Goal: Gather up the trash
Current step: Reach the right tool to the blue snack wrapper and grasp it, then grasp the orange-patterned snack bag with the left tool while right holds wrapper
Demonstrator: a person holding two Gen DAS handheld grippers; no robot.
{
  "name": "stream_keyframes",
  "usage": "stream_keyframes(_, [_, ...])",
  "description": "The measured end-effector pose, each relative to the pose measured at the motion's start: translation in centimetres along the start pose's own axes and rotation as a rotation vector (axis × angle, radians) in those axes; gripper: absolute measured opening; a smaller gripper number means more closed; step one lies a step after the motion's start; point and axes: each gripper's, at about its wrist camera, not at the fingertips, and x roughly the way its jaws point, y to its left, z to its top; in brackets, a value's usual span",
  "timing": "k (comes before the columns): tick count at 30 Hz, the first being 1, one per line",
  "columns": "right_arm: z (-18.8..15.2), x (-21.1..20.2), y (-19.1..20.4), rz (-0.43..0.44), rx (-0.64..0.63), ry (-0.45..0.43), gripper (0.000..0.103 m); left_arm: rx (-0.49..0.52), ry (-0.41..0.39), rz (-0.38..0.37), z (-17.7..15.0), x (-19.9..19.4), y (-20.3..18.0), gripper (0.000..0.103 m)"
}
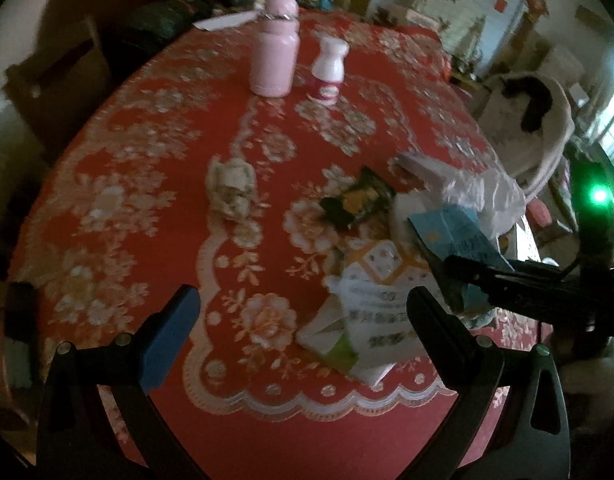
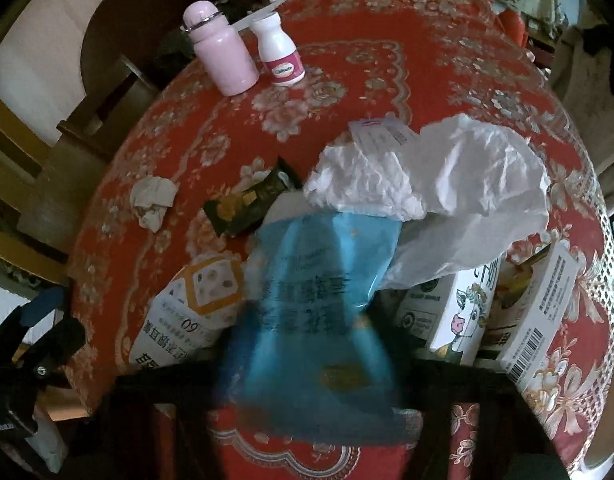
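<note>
Blue wrapper (image 2: 319, 320), clamped in the right gripper (image 2: 319, 392) jaws, hangs over the red-clothed surface (image 2: 387, 64) before the white plastic bag (image 2: 467, 184), probably bound there, while the left gripper (image 1: 303, 316) waits with jaws apart above the white pouch (image 1: 379, 304).

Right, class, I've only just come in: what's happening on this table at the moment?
A person with a gripper in each hand is gathering rubbish from a table under a red floral tablecloth. The right gripper is shut on a blue wrapper, held above a white plastic bag and some cartons. The left gripper hangs open and empty near a white and orange packet. A crumpled tissue and a dark snack wrapper lie loose on the cloth. A pink bottle and a white pill bottle stand upright further back.
</note>
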Motion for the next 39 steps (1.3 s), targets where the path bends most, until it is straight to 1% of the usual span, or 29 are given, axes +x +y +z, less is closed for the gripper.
stream_keyframes(1, [-0.1,-0.3,-0.1,0.009,0.003,-0.006,0.042,0.006,0.010,-0.003,0.1,0.4,-0.2,0.102])
stream_keyframes(4, [-0.4,-1.9,0.2,0.027,-0.016,-0.028,0.042,0.025,0.054,-0.045,0.4,2.3,-0.6,0.102])
stream_keyframes(7, [-1.0,-4.0,0.4,0.048,-0.023,-0.061,0.042,0.035,0.106,-0.068,0.8,4.2,-1.0,0.102])
stream_keyframes(9, [-1.4,-5.3,0.1,0.064,-0.022,-0.073,0.042,0.040,0.134,-0.082,0.9,5.3,-1.3,0.096])
stream_keyframes(10, [-1.8,-5.8,0.0,0.069,-0.022,-0.078,0.042,0.042,0.148,-0.090,0.9,5.7,-1.4,0.095])
stream_keyframes(13, [-2.7,-7.1,-0.5,0.063,-0.015,-0.093,0.042,0.043,0.189,-0.127,1.1,7.2,-1.8,0.088])
stream_keyframes(16, [-3.5,-7.9,-1.2,0.057,-0.001,-0.102,0.042,0.026,0.239,-0.175,1.2,8.5,-2.1,0.072])
stream_keyframes(18, [-4.0,-8.2,-1.6,0.049,0.007,-0.106,0.042,0.010,0.249,-0.217,1.5,8.6,-2.3,0.052])
stream_keyframes(19, [-4.2,-8.4,-1.8,0.046,0.011,-0.107,0.042,0.009,0.248,-0.231,1.6,8.5,-2.4,0.047])
stream_keyframes(20, [-4.4,-8.5,-2.1,0.044,0.015,-0.109,0.042,0.017,0.248,-0.242,1.7,8.4,-2.7,0.039])
stream_keyframes(22, [-4.7,-8.8,-2.6,0.044,0.028,-0.115,0.042,0.040,0.245,-0.233,1.8,8.3,-3.2,0.026])
stream_keyframes(23, [-4.8,-9.0,-2.8,0.043,0.034,-0.119,0.042,0.048,0.242,-0.230,1.9,8.1,-3.4,0.018])
stream_keyframes(24, [-4.9,-9.2,-3.0,0.044,0.037,-0.122,0.042,0.051,0.237,-0.226,2.0,7.8,-3.6,0.013])
stream_keyframes(28, [-5.4,-10.1,-3.5,0.045,0.039,-0.141,0.042,0.051,0.198,-0.223,2.4,5.5,-3.6,0.008])
stream_keyframes(34, [-6.1,-11.3,-4.7,0.036,0.058,-0.174,0.042,0.092,0.110,-0.205,3.5,0.8,-5.0,0.007])
stream_keyframes(39, [-7.0,-12.5,-6.9,0.020,0.098,-0.198,0.042,0.120,0.063,-0.244,4.4,-1.9,-7.9,0.007])
